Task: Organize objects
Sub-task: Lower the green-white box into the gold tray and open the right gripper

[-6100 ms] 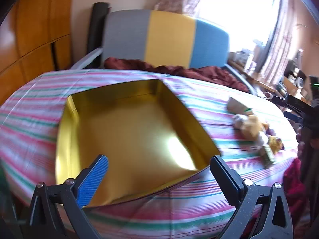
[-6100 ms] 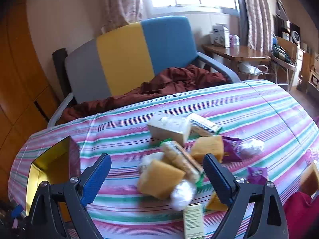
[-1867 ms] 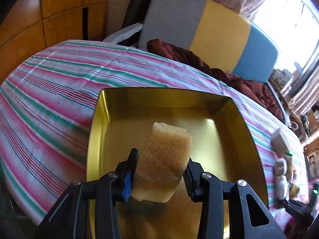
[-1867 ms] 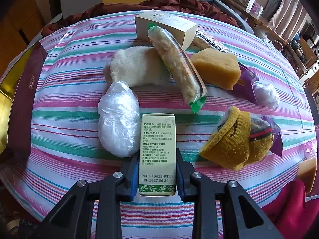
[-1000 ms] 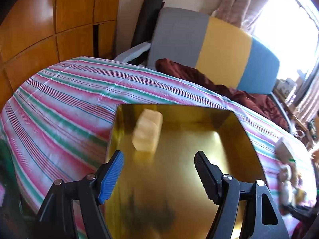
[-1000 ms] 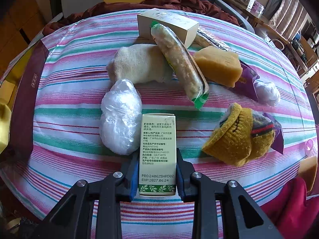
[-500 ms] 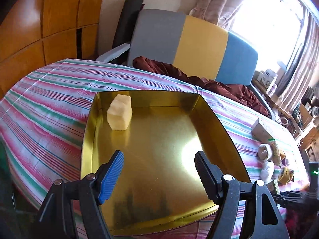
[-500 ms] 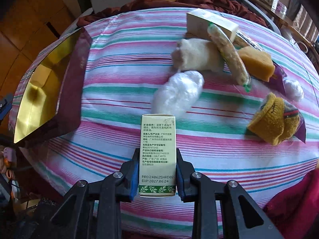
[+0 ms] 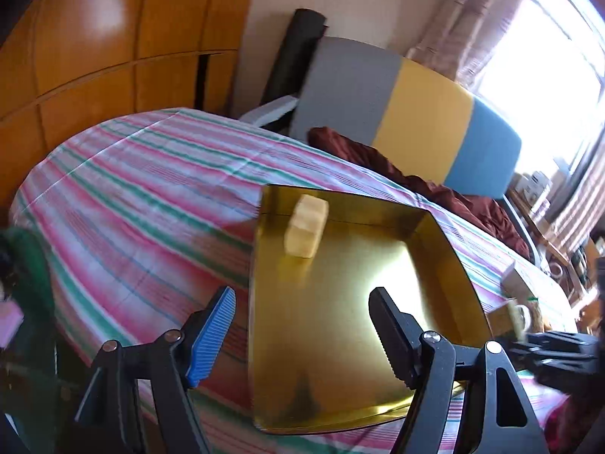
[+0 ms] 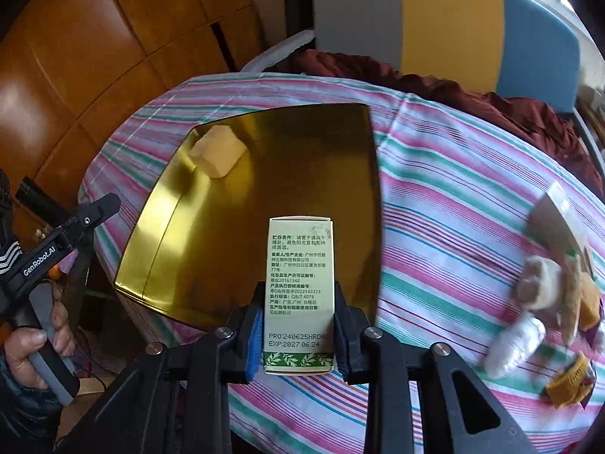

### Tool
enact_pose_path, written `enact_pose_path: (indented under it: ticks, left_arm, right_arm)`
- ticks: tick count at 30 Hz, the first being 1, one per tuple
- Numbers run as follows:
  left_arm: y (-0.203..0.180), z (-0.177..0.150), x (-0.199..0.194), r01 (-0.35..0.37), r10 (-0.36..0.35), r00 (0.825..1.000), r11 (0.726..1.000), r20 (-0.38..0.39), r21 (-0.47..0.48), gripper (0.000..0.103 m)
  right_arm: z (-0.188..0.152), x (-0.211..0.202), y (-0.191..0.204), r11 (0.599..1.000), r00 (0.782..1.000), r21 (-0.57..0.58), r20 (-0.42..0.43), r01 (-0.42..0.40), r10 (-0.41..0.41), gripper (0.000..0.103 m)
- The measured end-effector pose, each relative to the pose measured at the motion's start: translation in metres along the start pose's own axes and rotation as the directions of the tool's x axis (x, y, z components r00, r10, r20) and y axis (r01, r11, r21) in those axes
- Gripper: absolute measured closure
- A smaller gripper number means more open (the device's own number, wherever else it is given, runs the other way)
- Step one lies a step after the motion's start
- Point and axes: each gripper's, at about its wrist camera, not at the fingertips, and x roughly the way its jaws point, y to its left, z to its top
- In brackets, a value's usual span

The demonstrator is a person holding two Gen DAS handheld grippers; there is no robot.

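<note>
A gold tray [image 9: 340, 325] [image 10: 302, 159] lies on the striped tablecloth. A pale yellow sponge [image 9: 306, 230] [image 10: 217, 149] rests in its far left corner. My right gripper [image 10: 298, 299] is shut on a green-and-white printed box [image 10: 298, 249], held upright above the tray's near edge. My left gripper [image 9: 302, 314] stands open with nothing between its fingers, over the tray's near left rim. In the right wrist view a hand [image 10: 34, 344] holds the left gripper [image 10: 94, 212] beside the tray's left side. The right gripper [image 9: 559, 348] shows blurred at the right in the left wrist view.
A pile of loose items [image 10: 548, 302] lies on the tablecloth [image 10: 453, 204] to the right: a cream box, socks, a white bag, a sponge. Behind the table stand a grey, yellow and blue chair [image 9: 397, 113] with a maroon cloth [image 10: 491, 98], and wooden cabinets [image 9: 94, 38].
My right gripper has swung left with the box, from beside the pile to over the tray. My left gripper has drawn back toward the tray's left side. The sponge stays in the tray.
</note>
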Motion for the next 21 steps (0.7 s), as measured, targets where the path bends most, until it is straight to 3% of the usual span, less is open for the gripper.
enact_pose_path:
  ticks: [12, 15, 17, 21]
  left_arm:
    - [0.047, -0.007, -0.007, -0.055, 0.057, 0.998, 0.994, 0.009, -0.094, 0.028]
    - [0.054, -0.009, -0.008, -0.068, 0.069, 0.998, 0.992, 0.008, -0.107, 0.027]
    - [0.056, -0.009, -0.008, -0.072, 0.073, 0.997, 0.991, 0.008, -0.114, 0.027]
    - [0.054, -0.01, -0.008, -0.069, 0.071, 0.997, 0.992, 0.01, -0.105, 0.027]
  right_arm:
    - [0.029, 0.101, 0.096, 0.991, 0.985, -0.082, -0.142, -0.11, 0.097, 0.071]
    - [0.03, 0.11, 0.104, 0.981, 0.973, -0.06, -0.154, -0.183, 0.172, 0.057]
    - [0.03, 0.111, 0.105, 0.974, 0.966, -0.053, -0.15, -0.218, 0.208, 0.056]
    - [0.031, 0.101, 0.1, 0.978, 0.976, -0.054, -0.098, -0.203, 0.197, 0.055]
